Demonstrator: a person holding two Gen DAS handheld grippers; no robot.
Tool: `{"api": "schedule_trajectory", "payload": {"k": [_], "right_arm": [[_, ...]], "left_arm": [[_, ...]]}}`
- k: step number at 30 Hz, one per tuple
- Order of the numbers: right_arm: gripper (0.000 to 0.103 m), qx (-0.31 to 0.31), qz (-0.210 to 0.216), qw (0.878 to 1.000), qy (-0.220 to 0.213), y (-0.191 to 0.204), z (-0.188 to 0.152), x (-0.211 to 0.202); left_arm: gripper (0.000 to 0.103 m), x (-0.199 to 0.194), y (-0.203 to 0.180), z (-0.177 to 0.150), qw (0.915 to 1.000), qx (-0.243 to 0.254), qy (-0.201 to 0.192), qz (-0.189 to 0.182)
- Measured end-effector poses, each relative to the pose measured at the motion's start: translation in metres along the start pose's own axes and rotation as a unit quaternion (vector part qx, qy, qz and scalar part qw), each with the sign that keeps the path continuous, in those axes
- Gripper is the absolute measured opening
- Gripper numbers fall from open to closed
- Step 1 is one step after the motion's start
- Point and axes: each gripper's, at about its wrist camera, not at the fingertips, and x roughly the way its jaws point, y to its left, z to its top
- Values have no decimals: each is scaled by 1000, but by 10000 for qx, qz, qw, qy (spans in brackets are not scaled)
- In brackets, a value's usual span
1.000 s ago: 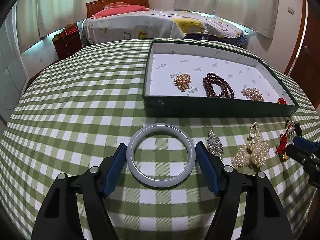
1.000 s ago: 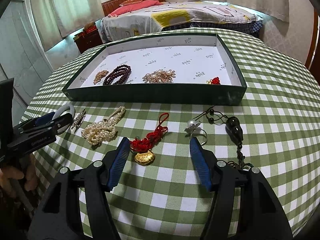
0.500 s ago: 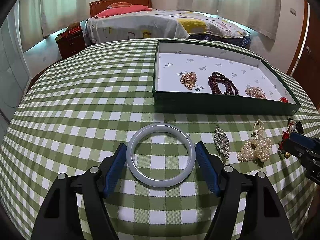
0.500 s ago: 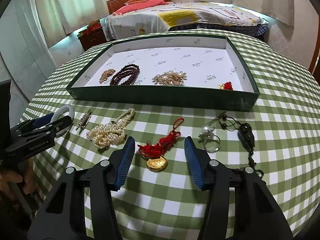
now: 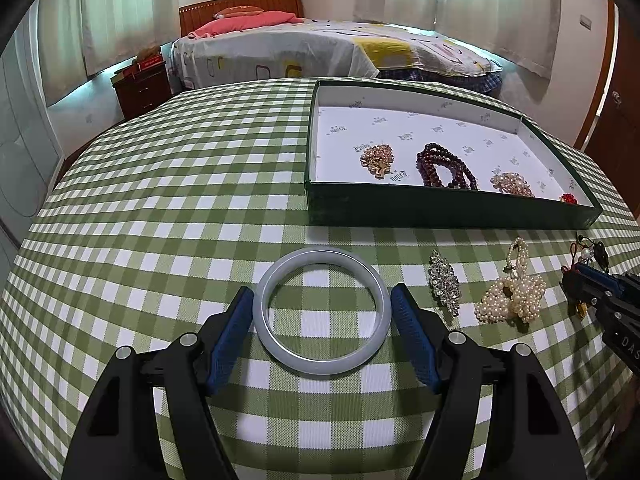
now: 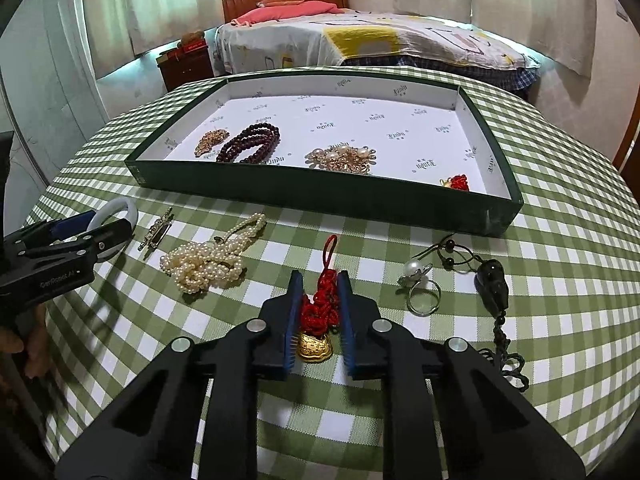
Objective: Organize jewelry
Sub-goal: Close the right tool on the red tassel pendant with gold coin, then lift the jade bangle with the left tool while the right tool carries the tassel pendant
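Note:
A pale jade bangle [image 5: 322, 312] lies on the checked tablecloth between the blue pads of my left gripper [image 5: 322, 294], which is open around it; the pads sit just beside its rim. My right gripper [image 6: 320, 280] has closed on the red knotted cord [image 6: 322, 304] with its gold pendant [image 6: 314, 347], still on the table. The green jewelry tray [image 6: 304, 196] holds a gold brooch, dark red beads [image 6: 250, 145], a pearl-gold piece and a small red charm. The tray also shows in the left wrist view [image 5: 440, 210].
On the cloth lie a pearl necklace [image 6: 208, 258], a crystal brooch [image 5: 444, 286], a pearl ring [image 6: 420, 286] and a dark bead pendant on a cord [image 6: 494, 280]. A bed and nightstand stand behind the table.
My right gripper moved forward over the red cord and closed its jaws on it. My left gripper stayed around the bangle, shifting slightly left.

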Motion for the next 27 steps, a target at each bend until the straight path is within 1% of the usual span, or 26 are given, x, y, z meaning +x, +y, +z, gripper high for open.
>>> {"api": "schedule_trajectory", "payload": {"k": [1,3,17,27], "right_arm": [[15,16,7,10000,-8,0,0,0],[11,53,16,10000,-43,0,-1,-3],[11,244,60,9993,-260,-9,-7,-24],[11,387,-2,9978,-534,-20,-1,-47]], "left_arm": [[68,0,0,0,10000,1,0,0],[68,0,0,0,10000,-1,1,-2],[68,-1,0,0,10000,13,-6,-6],[68,-14,-7,0,9999,69,-118,-65]]}}
